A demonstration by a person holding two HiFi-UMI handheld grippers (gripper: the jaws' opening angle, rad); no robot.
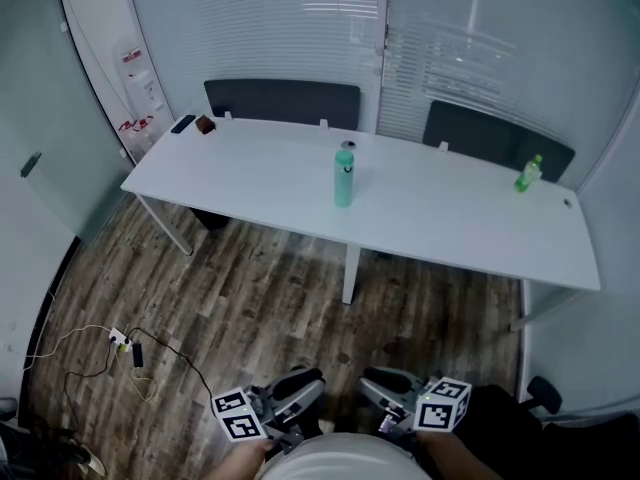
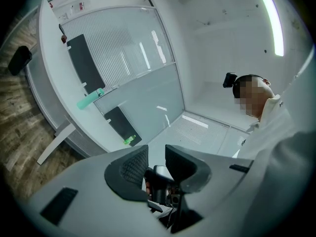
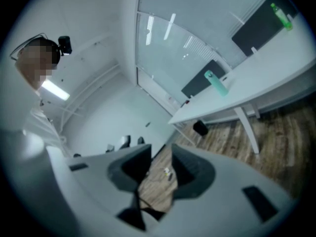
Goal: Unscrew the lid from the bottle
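**Both grippers waited low, with the bottle out of reach across the floor**

Nearest the person, the left gripper [image 2: 157, 155] and the right gripper [image 3: 160, 155] were held close against the body, side by side and low. Each one's jaws stood apart by a narrow gap with nothing pinched between them. That reads as a resting carry, not a reach: neither gripper was anywhere near the work, so the task looked not yet begun.

Beyond them lay a stretch of wood-plank floor [image 1: 250, 308], with a loose cable [image 1: 150, 353] trailing to a small power strip at the left.

Further off stood the long white bench [image 1: 250, 183]. The teal bottle [image 1: 344, 180] stood upright near its middle, alone and clear of other things, with its dark lid [image 1: 347, 147] on top. Set there, it probably left room for one gripper to steady the body while the other turned the lid. A small green bottle [image 1: 528, 173] stood well apart near the right end, and two small dark items [image 1: 193, 124] sat at the far left corner.

Behind the bench were two dark chairs [image 1: 282, 101], then a glass wall with slatted blinds [image 1: 300, 18].
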